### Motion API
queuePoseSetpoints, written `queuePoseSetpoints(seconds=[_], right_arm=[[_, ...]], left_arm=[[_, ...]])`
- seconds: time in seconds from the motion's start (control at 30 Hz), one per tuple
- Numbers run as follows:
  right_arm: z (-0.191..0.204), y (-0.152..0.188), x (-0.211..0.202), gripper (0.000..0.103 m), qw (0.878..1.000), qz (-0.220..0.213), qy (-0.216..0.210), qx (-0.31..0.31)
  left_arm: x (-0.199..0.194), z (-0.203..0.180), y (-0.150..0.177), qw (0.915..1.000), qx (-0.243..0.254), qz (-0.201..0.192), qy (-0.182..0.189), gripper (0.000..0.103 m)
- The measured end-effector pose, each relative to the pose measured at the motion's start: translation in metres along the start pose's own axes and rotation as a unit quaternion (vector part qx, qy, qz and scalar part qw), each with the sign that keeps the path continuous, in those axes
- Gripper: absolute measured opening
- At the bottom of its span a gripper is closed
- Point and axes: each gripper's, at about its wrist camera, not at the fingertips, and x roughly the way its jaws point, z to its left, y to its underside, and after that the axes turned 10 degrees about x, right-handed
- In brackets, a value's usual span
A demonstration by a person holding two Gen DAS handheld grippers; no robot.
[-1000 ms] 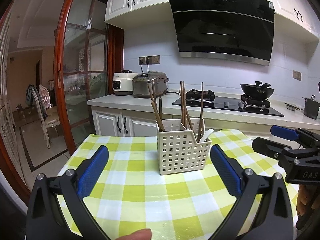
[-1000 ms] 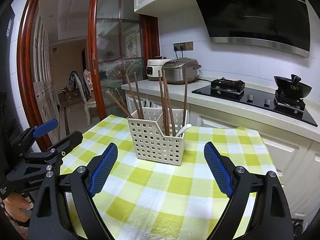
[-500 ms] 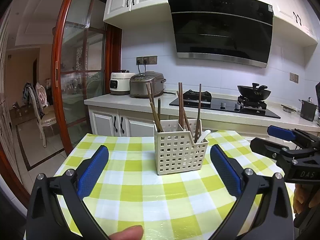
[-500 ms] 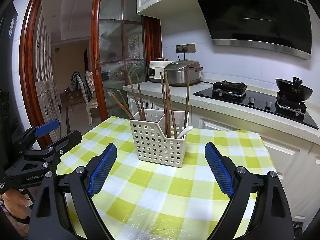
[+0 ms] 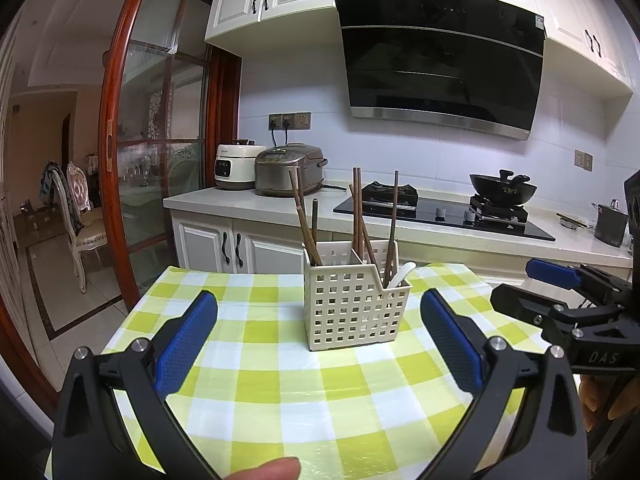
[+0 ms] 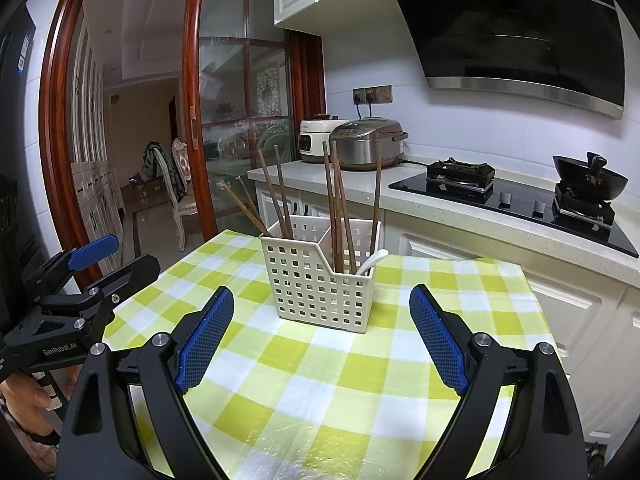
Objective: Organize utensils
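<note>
Utensils seen sorted already

Chopsticks (image 5: pixel 356 216) and spoon (image 5: pixel 400 273) are stowed in the caddy (image 5: pixel 352 308); left gripper (image 5: pixel 320 336) and right gripper (image 6: pixel 320 332) are held wide, empty.

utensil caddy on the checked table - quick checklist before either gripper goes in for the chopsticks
1. Left gripper open and empty: ok.
2. Right gripper open and empty: ok.
3. Utensil caddy upright on the tablecloth: ok.
4. Chopsticks standing in both compartments with tops exposed: ok.
5. White spoon leans beside the chopsticks in the lower compartment and may get bumped: not ok.
6. Whether the caddy would slide when a chopstick is pulled: cannot tell.
</note>
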Motion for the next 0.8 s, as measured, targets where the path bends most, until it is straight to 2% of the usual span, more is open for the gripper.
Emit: queuePoseSetpoints(seconds=[0.8], right_arm=[[-0.0022,0.0005,-0.0003,0.085,1.000,-0.001,0.000,0.006]], left_arm=[[0.0035,-0.0036,0.0011,1.0000,0.001,0.004,0.009,0.098]])
